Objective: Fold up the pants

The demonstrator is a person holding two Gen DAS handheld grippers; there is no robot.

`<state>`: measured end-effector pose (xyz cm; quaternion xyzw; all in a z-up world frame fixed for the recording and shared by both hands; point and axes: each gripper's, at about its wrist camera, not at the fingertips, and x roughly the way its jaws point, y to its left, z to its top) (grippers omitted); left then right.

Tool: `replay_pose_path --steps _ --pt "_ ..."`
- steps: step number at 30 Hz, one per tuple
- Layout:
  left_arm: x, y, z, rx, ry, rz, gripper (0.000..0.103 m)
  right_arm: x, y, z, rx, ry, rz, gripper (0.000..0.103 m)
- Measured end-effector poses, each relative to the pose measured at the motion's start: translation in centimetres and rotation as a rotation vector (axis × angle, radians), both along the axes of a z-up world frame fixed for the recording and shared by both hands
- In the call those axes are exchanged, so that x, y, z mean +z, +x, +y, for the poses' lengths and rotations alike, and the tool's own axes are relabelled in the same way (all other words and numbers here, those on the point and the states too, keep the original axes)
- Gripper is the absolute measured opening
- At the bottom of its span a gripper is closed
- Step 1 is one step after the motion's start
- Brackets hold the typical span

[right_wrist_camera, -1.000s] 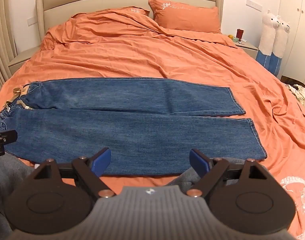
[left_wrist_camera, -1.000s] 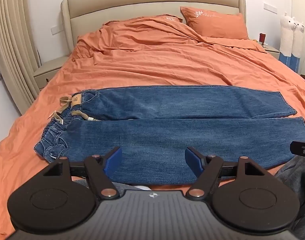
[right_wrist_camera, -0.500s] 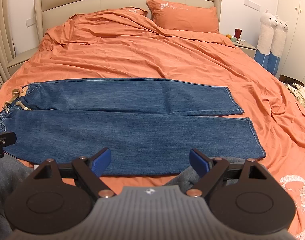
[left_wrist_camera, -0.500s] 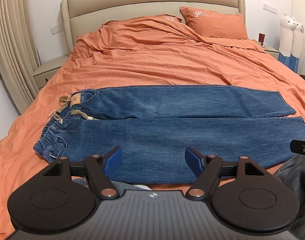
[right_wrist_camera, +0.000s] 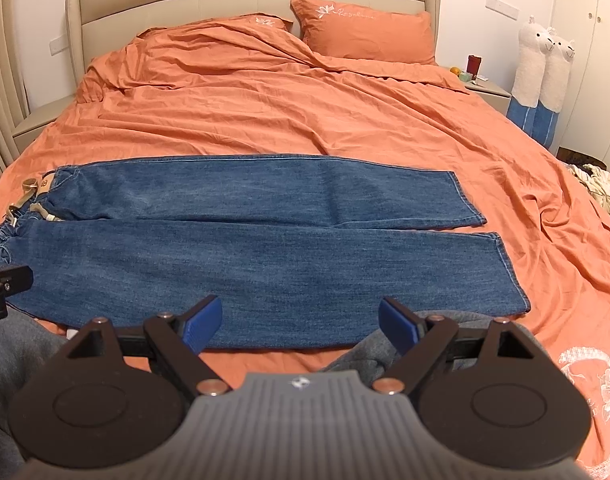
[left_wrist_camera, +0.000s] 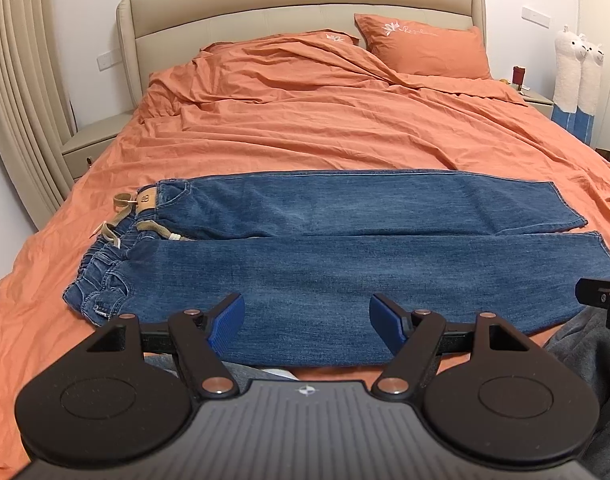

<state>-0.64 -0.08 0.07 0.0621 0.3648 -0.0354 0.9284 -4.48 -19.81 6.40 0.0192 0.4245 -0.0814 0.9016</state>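
Observation:
Blue jeans (left_wrist_camera: 345, 248) lie flat across the orange bed, waistband with a tan belt (left_wrist_camera: 125, 208) at the left, hems at the right. Both legs lie side by side. The jeans also show in the right wrist view (right_wrist_camera: 245, 240). My left gripper (left_wrist_camera: 307, 320) is open and empty, held above the near leg's front edge. My right gripper (right_wrist_camera: 301, 322) is open and empty, near the front edge toward the hem end. Each gripper's tip shows at the edge of the other's view.
The orange duvet (left_wrist_camera: 325, 120) covers the bed, with pillows (left_wrist_camera: 421, 48) at the headboard. Nightstands stand on both sides. Two plush alpacas (right_wrist_camera: 545, 64) stand at the right wall. A pile of clothes (right_wrist_camera: 601, 188) lies on the floor at right. Grey trouser knees (right_wrist_camera: 365, 348) sit below the grippers.
Both grippers have stayed open and nearly still; the views shifted only slightly. The jeans have not moved.

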Motion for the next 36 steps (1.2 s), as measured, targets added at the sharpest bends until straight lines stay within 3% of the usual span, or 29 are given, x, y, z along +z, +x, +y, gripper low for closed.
replay_pose_path --steps 36 --pt "0.00 -0.17 -0.28 -0.005 -0.005 -0.001 0.084 0.25 -0.13 0.20 -0.007 -0.007 -0.006 0.082"
